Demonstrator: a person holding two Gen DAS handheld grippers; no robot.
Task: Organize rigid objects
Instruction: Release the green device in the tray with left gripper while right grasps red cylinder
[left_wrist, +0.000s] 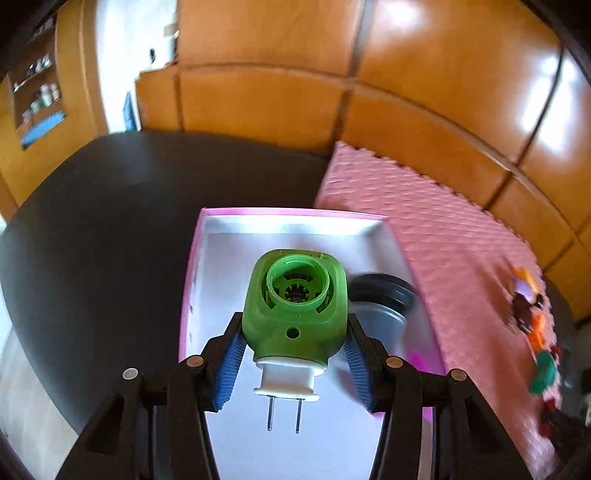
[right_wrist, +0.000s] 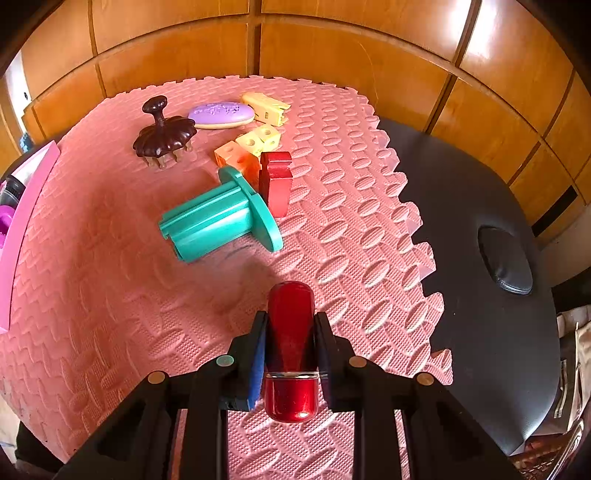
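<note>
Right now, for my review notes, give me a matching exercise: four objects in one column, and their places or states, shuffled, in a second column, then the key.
Objects
1. green plastic plug-in device with two metal prongs
2. glossy red cylindrical tube
3. teal plastic spool with a round flange
4. dark grey jar with a black lid

Places or states
A. lying on its side on the pink foam mat
B. clamped in the left gripper above the pink-rimmed box
C. lying inside the box
D. clamped in the right gripper over the mat

Pairs: 1-B, 2-D, 3-A, 4-C
</note>
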